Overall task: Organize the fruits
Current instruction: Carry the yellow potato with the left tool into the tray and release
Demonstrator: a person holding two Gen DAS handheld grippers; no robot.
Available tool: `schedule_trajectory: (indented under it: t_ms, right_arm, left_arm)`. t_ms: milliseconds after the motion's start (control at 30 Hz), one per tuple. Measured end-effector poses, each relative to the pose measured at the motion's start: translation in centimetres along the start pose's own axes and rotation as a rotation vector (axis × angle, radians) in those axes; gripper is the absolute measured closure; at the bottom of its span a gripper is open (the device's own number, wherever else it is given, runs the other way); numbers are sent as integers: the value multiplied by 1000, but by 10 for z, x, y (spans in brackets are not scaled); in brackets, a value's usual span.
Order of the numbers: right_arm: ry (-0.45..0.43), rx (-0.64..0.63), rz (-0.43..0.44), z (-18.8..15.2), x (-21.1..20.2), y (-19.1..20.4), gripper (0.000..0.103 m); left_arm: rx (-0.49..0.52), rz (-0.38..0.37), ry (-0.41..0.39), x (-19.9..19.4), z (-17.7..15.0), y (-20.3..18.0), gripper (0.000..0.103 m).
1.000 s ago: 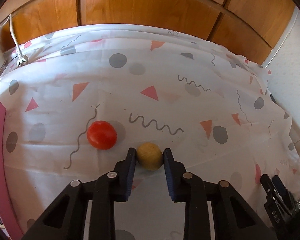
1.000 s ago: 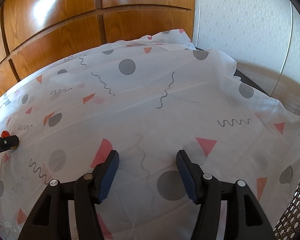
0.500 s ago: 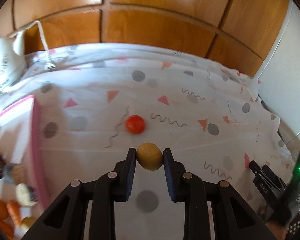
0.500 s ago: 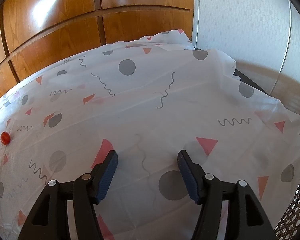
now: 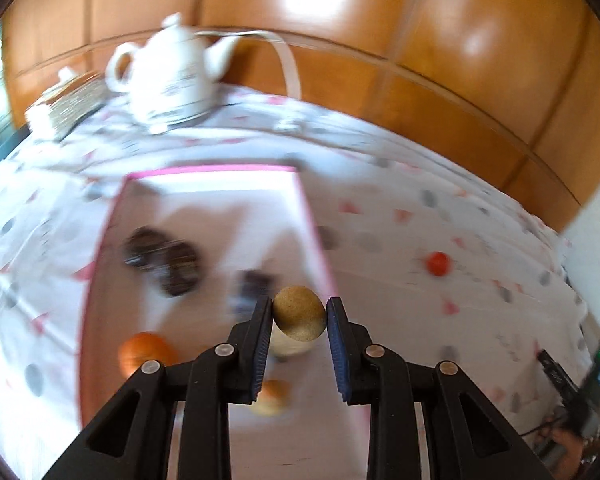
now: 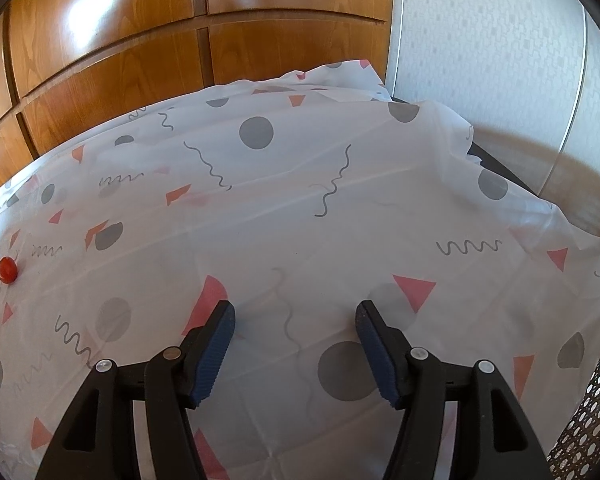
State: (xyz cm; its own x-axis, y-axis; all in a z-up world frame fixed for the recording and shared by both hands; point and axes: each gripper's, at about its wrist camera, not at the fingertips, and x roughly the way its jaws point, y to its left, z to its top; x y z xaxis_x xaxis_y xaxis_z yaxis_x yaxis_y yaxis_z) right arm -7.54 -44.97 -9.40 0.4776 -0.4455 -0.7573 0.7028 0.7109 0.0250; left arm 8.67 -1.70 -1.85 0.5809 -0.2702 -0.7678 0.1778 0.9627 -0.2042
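Observation:
My left gripper (image 5: 299, 316) is shut on a small tan-yellow round fruit (image 5: 299, 317) and hangs above the right side of a pink-rimmed tray (image 5: 310, 216). Blurred in the tray lie dark fruits (image 5: 162, 258), an orange fruit (image 5: 146, 354), a pale one (image 5: 288, 346) just under my fingers and a yellowish one (image 5: 271, 398). A red tomato (image 5: 437, 263) rests on the patterned cloth right of the tray; it also shows at the far left of the right wrist view as the tomato (image 6: 7, 269). My right gripper (image 6: 296, 330) stands open over bare cloth.
A white teapot (image 5: 168, 76) and a small stack of things (image 5: 70, 102) stand behind the tray by the wooden panelled wall (image 5: 420, 72). A woven chair edge (image 6: 596, 412) is at the lower right. The cloth drops off at the right table edge (image 6: 496, 168).
My left gripper has swung left with the tan fruit, from beside the tomato to above the tray, and risen a little. The right gripper has stayed put.

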Motion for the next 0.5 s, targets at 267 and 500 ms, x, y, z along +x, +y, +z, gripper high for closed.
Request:
schedule_trajectory:
  t_ms: [267,500]
  right_arm:
    - [7,-7,-7,0,-1,1,39]
    - [15,-14,-13,0,-2,2,39]
  left_arm:
    - [-26,79,27,21,-2,41,75]
    - [-12,79,46,33,-2,42,75]
